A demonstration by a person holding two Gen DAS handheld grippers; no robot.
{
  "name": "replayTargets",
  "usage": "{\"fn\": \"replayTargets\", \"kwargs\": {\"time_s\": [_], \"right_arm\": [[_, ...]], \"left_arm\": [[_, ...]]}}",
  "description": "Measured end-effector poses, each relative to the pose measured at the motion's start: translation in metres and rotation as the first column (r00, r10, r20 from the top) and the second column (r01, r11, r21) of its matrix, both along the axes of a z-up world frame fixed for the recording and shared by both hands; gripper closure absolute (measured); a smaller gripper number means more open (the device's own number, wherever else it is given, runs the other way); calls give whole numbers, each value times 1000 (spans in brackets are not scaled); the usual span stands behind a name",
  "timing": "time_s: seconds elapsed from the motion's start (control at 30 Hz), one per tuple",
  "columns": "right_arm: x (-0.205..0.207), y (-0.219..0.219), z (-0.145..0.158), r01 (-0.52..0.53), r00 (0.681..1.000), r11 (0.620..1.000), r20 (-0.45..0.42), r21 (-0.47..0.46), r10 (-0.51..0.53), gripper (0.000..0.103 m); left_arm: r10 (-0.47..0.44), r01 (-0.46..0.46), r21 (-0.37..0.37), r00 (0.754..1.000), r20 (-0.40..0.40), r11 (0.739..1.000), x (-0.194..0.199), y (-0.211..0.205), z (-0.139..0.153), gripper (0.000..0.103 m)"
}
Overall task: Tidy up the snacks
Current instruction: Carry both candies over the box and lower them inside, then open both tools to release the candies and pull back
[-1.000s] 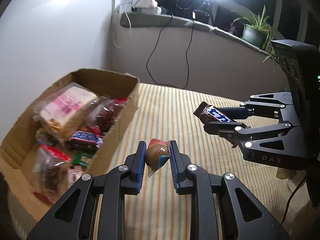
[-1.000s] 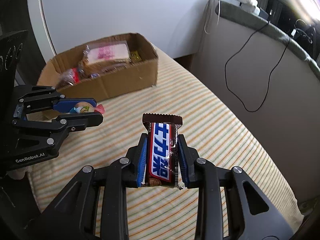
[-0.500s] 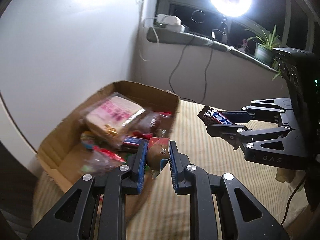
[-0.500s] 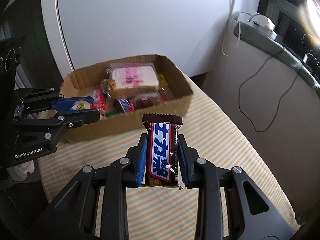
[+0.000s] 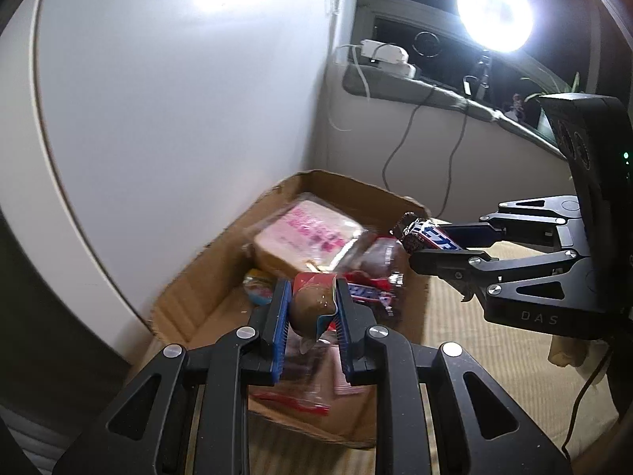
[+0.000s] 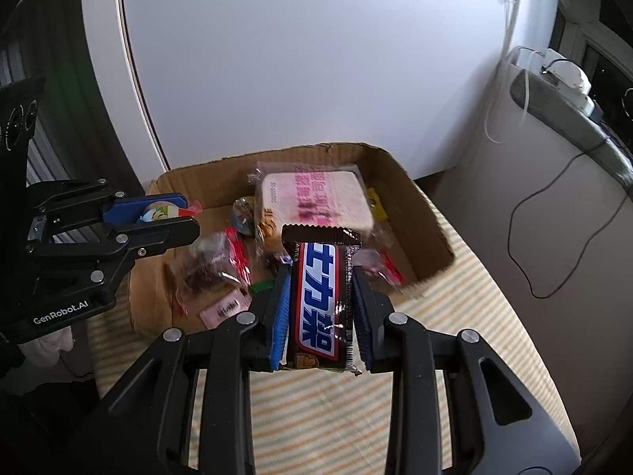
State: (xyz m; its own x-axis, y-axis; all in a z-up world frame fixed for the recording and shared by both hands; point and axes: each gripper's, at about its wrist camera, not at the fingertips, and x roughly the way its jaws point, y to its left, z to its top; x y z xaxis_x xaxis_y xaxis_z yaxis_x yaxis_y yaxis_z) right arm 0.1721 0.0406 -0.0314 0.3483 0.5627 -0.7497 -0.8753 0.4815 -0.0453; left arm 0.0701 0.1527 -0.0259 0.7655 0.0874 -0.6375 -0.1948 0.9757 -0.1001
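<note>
My left gripper (image 5: 310, 289) is shut on a small round brown snack (image 5: 310, 306) in a red and blue wrapper, held over the open cardboard box (image 5: 221, 261). From the right wrist view that same left gripper (image 6: 186, 219) hangs over the box's left wall. My right gripper (image 6: 320, 277) is shut on a brown chocolate bar (image 6: 320, 304) with a red, white and blue label, above the box's near wall (image 6: 431, 273). In the left wrist view the right gripper (image 5: 431, 243) and its bar (image 5: 429, 235) reach over the box's right edge. Inside lies a wrapped bread slice (image 6: 312, 202) among several snack packets.
The box sits on a striped cloth (image 6: 455, 316) next to a white wall panel (image 6: 296, 59). A bright lamp (image 5: 494, 12) shines above a ledge with cables and a charger (image 5: 385, 55). A black cable (image 6: 554, 245) hangs down the side wall.
Both grippers have moved from over the striped cloth to over the cardboard box, each still gripping its snack. The box now fills the middle of both views.
</note>
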Motion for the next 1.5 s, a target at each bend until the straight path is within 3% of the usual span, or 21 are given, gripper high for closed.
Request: {"fn": "replayTargets", "kwargs": {"time_s": [0.37,0.97,1.1,1.2,1.27,1.37,1.5], "right_arm": [[7,31,-14,-15,1000,1000,-28,-19,14,73],[22,33,-23,-2,998,1000,-68,-13,1,73],[22,32,-22,4,998,1000,-62,-12,-5,73],[21,29,-20,14,998,1000,-57,-7,-14,64],[21,26,-18,22,999,1000,-48,-2,-22,50],[22,22,-15,40,998,999,-40,9,-40,39],[25,15,-13,71,997,997,-30,24,-70,24]], "left_arm": [[37,-37,-4,999,-15,999,2,18,-6,83],[34,-33,14,999,-26,999,10,15,-8,83],[38,-37,26,999,-23,999,9,14,-6,76],[39,-39,28,999,-20,999,9,14,-5,73],[41,-40,32,999,-18,999,8,13,-5,64],[45,-44,34,999,-13,998,5,12,-3,58],[56,-56,46,998,-6,997,2,11,-1,42]]}}
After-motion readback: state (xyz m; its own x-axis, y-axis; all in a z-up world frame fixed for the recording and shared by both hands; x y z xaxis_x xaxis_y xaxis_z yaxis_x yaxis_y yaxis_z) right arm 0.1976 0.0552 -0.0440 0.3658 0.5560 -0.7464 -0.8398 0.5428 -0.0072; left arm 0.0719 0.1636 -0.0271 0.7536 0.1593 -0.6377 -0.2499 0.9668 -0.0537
